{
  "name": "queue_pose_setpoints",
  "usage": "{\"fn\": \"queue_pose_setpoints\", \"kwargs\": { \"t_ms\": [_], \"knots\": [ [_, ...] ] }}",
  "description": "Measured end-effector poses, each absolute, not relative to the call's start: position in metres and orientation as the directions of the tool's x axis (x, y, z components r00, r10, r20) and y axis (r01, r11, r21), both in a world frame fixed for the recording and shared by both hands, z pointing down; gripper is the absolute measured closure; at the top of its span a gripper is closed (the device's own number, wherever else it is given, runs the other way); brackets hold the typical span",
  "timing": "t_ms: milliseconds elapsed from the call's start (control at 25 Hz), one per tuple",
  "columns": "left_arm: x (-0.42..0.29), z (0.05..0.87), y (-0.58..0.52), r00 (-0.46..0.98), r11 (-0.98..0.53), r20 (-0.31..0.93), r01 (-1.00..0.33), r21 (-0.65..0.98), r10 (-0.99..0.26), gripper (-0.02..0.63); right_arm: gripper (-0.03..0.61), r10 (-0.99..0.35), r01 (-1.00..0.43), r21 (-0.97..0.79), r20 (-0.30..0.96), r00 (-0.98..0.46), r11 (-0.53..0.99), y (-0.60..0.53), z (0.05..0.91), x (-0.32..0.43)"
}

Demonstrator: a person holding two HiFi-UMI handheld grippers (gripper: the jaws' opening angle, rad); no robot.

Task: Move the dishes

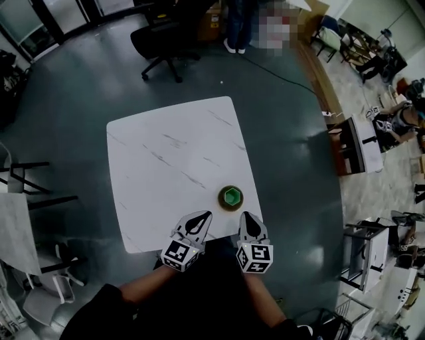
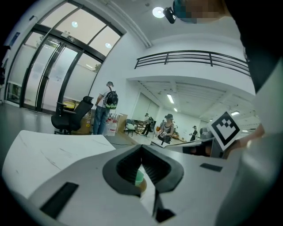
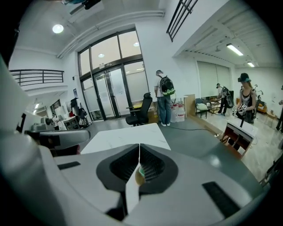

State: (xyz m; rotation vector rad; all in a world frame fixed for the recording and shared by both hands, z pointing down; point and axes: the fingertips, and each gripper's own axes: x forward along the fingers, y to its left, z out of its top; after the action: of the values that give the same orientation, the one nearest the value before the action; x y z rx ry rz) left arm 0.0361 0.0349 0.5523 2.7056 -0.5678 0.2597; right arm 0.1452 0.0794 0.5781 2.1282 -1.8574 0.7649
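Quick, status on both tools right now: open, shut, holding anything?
Left tool: shut, holding nothing.
Right tool: shut, holding nothing.
The green dish sits on the table beyond both, untouched.

head view: even overhead light, darker toward corners; white table (image 1: 166, 159) near overexposed, soft sheen on dark floor (image 1: 309, 143). both gripper views: strong fisheye bend w/ black vignette at edges. ceiling lamp (image 2: 158, 12) blown out; daylight thru glass doors (image 3: 110, 84). right gripper (image 3: 139, 150) close to lens, out of focus.
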Motion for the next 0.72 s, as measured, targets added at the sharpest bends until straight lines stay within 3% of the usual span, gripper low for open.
{"fn": "queue_pose_setpoints", "kwargs": {
  "t_ms": [560,680,720],
  "knots": [
    [0.082,0.599,0.015,0.792,-0.744,0.361,-0.599,0.297,-0.493,0.596,0.557,-0.739,-0.965,-0.264,0.652,-0.170,-0.011,0.042,0.666,0.199],
    [0.084,0.604,0.012,0.772,-0.703,0.357,-0.631,0.328,-0.527,0.597,0.474,-0.698,-0.955,-0.295,0.681,-0.222,0.016,0.043,0.684,0.197],
    [0.083,0.605,0.009,0.763,-0.696,0.358,-0.641,0.323,-0.537,0.597,0.474,-0.687,-0.954,-0.300,0.688,-0.233,0.023,0.041,0.689,0.197]
  ]
}}
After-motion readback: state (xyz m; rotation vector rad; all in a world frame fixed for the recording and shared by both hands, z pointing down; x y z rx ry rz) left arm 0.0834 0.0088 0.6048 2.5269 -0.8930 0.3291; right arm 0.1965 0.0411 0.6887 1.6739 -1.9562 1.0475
